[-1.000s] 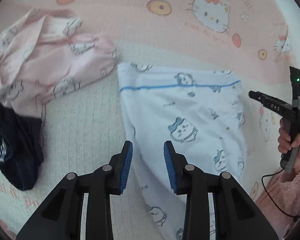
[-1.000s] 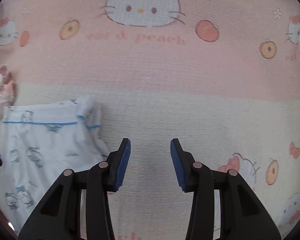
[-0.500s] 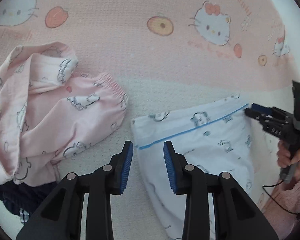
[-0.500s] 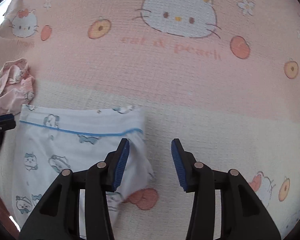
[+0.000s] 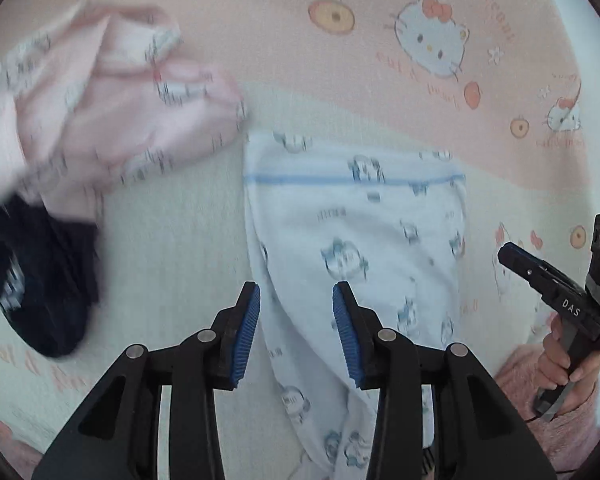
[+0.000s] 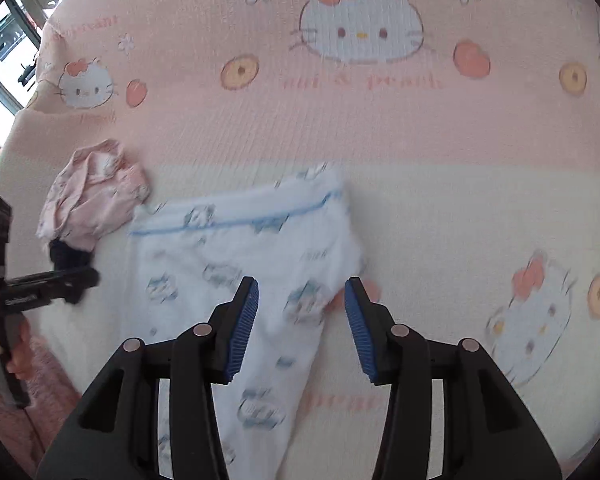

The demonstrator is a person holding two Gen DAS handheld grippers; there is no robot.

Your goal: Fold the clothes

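White trousers with blue cartoon prints and a blue waist stripe (image 5: 352,236) lie flat on the bed, waist at the far end; they also show in the right wrist view (image 6: 236,264). My left gripper (image 5: 296,332) is open and empty above their left edge. My right gripper (image 6: 300,328) is open and empty above their right edge. The right gripper shows at the right of the left wrist view (image 5: 548,280); the left gripper shows at the left of the right wrist view (image 6: 40,284).
A crumpled pink printed garment (image 5: 100,120) lies to the left of the trousers, also in the right wrist view (image 6: 92,196). A dark navy garment (image 5: 36,276) lies beside it. The bed has a pink and cream Hello Kitty blanket (image 6: 380,128).
Both grippers have pulled back toward me from the waistband and now hover over the trouser body. Both stay open and empty. The trousers lie flat.
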